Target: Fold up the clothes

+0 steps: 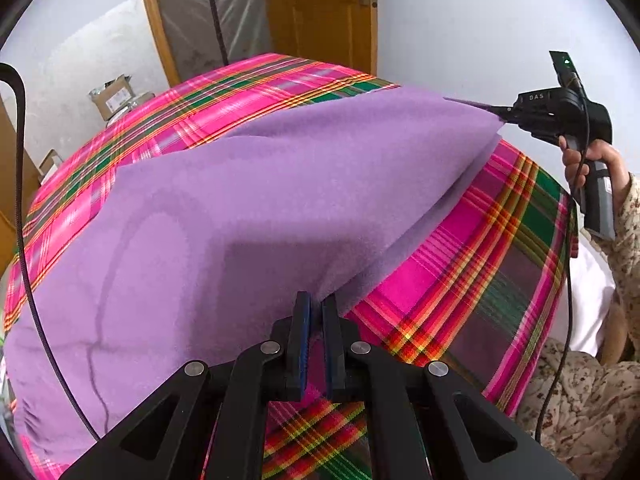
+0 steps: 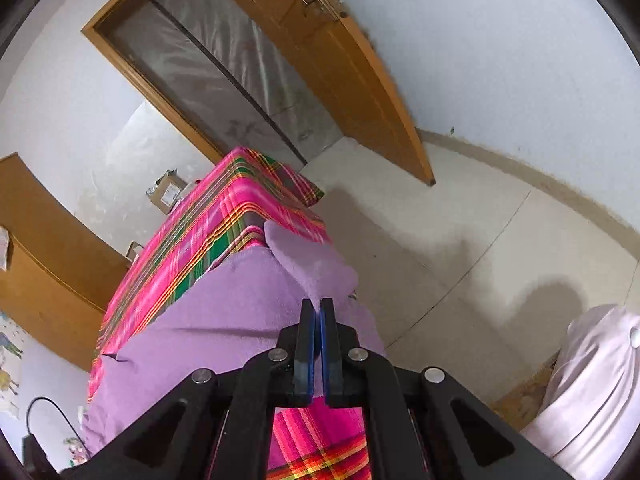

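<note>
a: two grippers, and we take the left wrist view first. our left gripper (image 1: 316, 300) sits at the bottom middle, its jaws clenched on the near edge of the purple fleece cloth (image 1: 224, 216), with a pinch of fabric showing between the blue pads (image 1: 305, 332).

b: we see the cloth spread over most of the pink plaid table cover (image 1: 460, 280), its right part lifted off the cover. across at the upper right our right gripper (image 1: 505, 111) clamps the cloth's far corner, and the fabric runs taut from there to our jaws. a hand (image 1: 592, 160) in a patterned sleeve (image 1: 628, 216) grips that tool's handle, a black cable (image 1: 568, 280) hanging from it.

a: behind the table we make out a wooden door (image 1: 324, 12) and cardboard boxes (image 1: 116, 96) by the white wall.

b: now the right wrist view. our right gripper (image 2: 317, 304) has its jaws pressed together on the purple fleece cloth (image 2: 224, 320); a flap stands up just past the fingertips.

a: the rest of the cloth falls away left over the pink plaid table cover (image 2: 208, 224). to the right we see pale floor tiles (image 2: 460, 240), the wooden door (image 2: 360, 80) standing ajar, and a white bundle (image 2: 592, 380) at the lower right edge.
</note>
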`<state>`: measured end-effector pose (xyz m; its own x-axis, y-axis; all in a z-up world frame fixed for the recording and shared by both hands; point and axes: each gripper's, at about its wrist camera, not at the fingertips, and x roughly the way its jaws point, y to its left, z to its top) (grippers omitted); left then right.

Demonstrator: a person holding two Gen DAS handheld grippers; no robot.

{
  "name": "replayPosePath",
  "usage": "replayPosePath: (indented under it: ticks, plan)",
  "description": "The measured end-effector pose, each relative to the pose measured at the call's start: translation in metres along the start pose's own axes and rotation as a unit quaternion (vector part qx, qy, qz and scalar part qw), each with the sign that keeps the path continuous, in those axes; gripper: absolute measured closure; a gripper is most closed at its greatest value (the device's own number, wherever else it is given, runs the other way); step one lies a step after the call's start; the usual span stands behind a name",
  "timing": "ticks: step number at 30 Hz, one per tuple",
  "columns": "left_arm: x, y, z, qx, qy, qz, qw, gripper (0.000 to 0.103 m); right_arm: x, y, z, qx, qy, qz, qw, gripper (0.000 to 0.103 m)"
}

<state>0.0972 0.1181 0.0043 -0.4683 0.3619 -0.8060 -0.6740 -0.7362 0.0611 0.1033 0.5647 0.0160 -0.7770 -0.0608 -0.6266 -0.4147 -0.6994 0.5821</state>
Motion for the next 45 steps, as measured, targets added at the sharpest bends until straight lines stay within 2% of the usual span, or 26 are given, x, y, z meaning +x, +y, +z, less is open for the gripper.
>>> replayPosePath:
  ticks: [7,14,20,23,25,30,37,42,44,45]
  plan:
    - [0.001,0.0,0.0,-0.003,0.001,-0.004,1.0,0.097,0.006,-0.022,-0.003,0.07,0.024,0.01,0.997,0.1]
    - [0.0,0.0,0.0,-0.004,0.003,-0.005,1.0,0.097,0.004,-0.028,-0.003,0.065,0.027,-0.028,0.997,0.096]
    - [0.0,-0.002,0.001,-0.008,0.003,-0.005,1.0,0.097,0.002,-0.037,-0.002,0.072,0.028,-0.031,0.997,0.096]
    - [-0.003,-0.003,0.0,-0.012,0.002,-0.015,0.9998,0.097,-0.003,-0.026,-0.001,0.053,0.011,-0.034,0.998,0.096]
    - [-0.006,-0.004,-0.002,-0.015,0.0,-0.03,0.9994,0.097,-0.005,-0.012,0.001,0.027,0.004,-0.02,0.999,0.096]
    - [-0.01,-0.001,-0.003,-0.024,-0.01,-0.032,0.9992,0.097,0.007,0.03,-0.006,-0.074,0.034,0.023,0.996,0.096]
    - [-0.022,0.008,-0.002,-0.033,-0.025,-0.047,0.998,0.097,0.001,0.052,-0.029,-0.165,0.05,-0.015,0.985,0.095]
    - [-0.033,0.023,-0.003,-0.054,-0.039,-0.051,0.9964,0.091,-0.01,0.06,-0.04,-0.211,0.064,-0.057,0.974,0.095]
    - [-0.038,0.032,-0.006,-0.065,-0.042,-0.047,0.9959,0.09,-0.015,0.067,-0.041,-0.229,0.06,-0.081,0.968,0.095]
    - [-0.041,0.035,-0.007,-0.069,-0.044,-0.043,0.9957,0.09,-0.019,0.074,-0.041,-0.239,0.049,-0.081,0.966,0.095]
